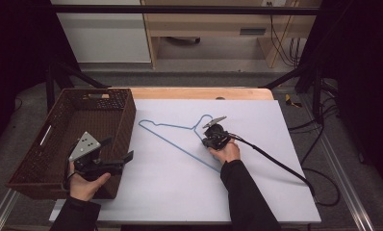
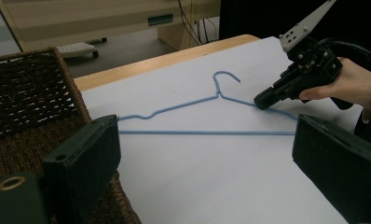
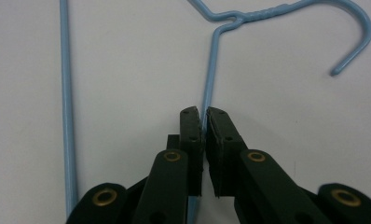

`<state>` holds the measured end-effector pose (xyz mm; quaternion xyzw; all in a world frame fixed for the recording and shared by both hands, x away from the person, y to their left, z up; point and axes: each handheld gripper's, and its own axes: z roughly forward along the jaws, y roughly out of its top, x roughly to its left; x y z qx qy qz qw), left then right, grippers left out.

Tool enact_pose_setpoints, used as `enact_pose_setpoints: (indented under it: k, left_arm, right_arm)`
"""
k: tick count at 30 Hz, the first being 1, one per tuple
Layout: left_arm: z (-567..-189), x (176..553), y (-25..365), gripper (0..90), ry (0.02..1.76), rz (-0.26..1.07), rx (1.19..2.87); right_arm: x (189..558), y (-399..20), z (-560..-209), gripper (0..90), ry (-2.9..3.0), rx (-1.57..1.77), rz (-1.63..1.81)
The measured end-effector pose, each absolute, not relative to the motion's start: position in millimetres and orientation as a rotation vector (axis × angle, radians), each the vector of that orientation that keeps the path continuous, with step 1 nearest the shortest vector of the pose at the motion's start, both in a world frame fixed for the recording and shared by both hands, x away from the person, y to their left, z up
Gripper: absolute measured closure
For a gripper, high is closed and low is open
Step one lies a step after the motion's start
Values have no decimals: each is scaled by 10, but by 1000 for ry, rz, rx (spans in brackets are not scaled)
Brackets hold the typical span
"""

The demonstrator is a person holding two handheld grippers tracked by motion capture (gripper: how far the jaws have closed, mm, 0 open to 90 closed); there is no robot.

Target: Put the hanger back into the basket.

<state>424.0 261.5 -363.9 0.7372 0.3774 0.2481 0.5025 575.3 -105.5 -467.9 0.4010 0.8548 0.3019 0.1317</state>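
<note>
A light blue wire hanger (image 1: 175, 143) lies flat on the white table cover, its hook pointing to the far side. My right gripper (image 1: 205, 143) is shut on the hanger's sloping shoulder wire just below the neck; in the right gripper view the pads (image 3: 193, 126) pinch the wire (image 3: 210, 70) between them. From the left gripper view, the hanger (image 2: 197, 133) lies ahead with the right gripper (image 2: 264, 100) tipped down onto it. My left gripper (image 1: 117, 150) hovers open over the basket's near right corner, jaws wide apart and holding nothing.
A dark brown wicker basket (image 1: 127, 120) stands at the left of the table, empty as far as I can see. The white cover (image 1: 257, 183) spans the table, with a wooden edge (image 1: 194, 93) at the far side. The right gripper's cable (image 1: 276, 164) trails off to the right.
</note>
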Motion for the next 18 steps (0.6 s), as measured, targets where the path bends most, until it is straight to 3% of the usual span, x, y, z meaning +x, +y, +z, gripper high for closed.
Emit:
enact_pose_setpoints:
  k: [18]
  left_arm:
    - [-3571,4322,2402,82,905,577,1814]
  right_arm:
    - [5690,-1100,-4607,879,2464,1080,956]
